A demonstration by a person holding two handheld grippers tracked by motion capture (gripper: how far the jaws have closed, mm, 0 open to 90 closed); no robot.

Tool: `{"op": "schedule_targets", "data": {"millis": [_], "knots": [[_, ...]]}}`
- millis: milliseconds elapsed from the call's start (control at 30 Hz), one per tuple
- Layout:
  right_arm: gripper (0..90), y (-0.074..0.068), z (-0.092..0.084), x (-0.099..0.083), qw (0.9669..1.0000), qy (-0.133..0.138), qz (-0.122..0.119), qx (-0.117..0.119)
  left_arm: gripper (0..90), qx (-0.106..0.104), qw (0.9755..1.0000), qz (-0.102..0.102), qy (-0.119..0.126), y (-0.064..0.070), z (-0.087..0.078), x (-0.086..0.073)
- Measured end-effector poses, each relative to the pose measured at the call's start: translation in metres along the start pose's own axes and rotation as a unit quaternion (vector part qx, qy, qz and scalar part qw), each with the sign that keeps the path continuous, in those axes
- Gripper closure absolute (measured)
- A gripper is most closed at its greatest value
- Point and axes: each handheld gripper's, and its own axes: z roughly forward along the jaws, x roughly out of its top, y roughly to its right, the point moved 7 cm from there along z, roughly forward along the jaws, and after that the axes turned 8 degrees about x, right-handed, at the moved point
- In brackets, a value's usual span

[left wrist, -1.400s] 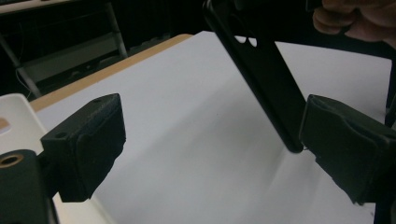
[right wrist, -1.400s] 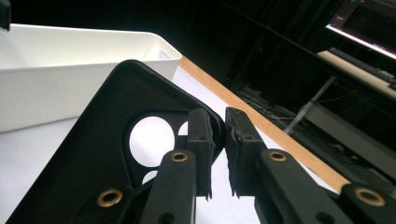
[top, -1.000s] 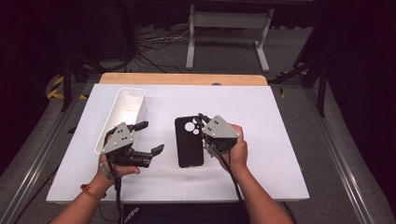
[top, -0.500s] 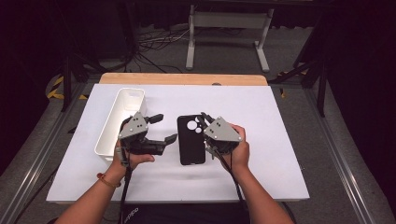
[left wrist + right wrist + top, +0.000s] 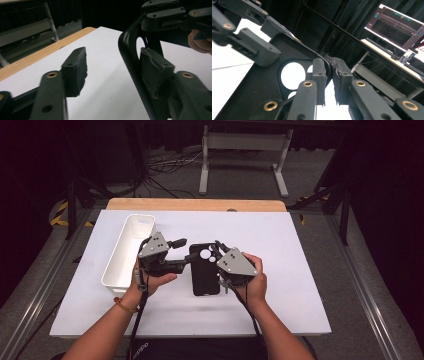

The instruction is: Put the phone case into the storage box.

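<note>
Pinching the black phone case [image 5: 204, 270] by its edge in the clamped right gripper [image 5: 220, 251], steadying it while the half-open left gripper [image 5: 184, 251], jaws just closing, straddles its opposite rim.

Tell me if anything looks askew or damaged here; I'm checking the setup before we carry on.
Nothing looks damaged or spilled. The black phone case is tilted, its right edge pinched by the right tool, while the left tool, its jaws just closing, straddles its opposite edge. The white bin lies angled on the table.

Left tongs [image 5: 186, 251] moved to the phone case [image 5: 204, 270], apparently closing around its edge.
</note>
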Motion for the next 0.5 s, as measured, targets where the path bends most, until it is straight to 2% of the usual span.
{"op": "schedule_targets", "data": {"millis": [200, 267, 500], "knots": [[81.5, -0.0012, -0.0004, 0.0002, 0.9999, 0.002, -0.010, -0.010, 54.7, -0.005, 1.0000, 0.007, 0.001, 0.0006, -0.0009, 0.0028], [81.4, -0.0017, -0.0005, 0.0002, 0.9999, 0.003, -0.012, -0.011, 60.5, -0.008, 0.9999, 0.008, 0.010, 0.0003, -0.0025, 0.0052], [81.3, -0.0060, -0.0010, 0.0020, 0.9995, 0.006, -0.024, -0.019, 76.4, -0.017, 0.9997, 0.017, 0.011, 0.0025, -0.0072, 0.0070]]}}
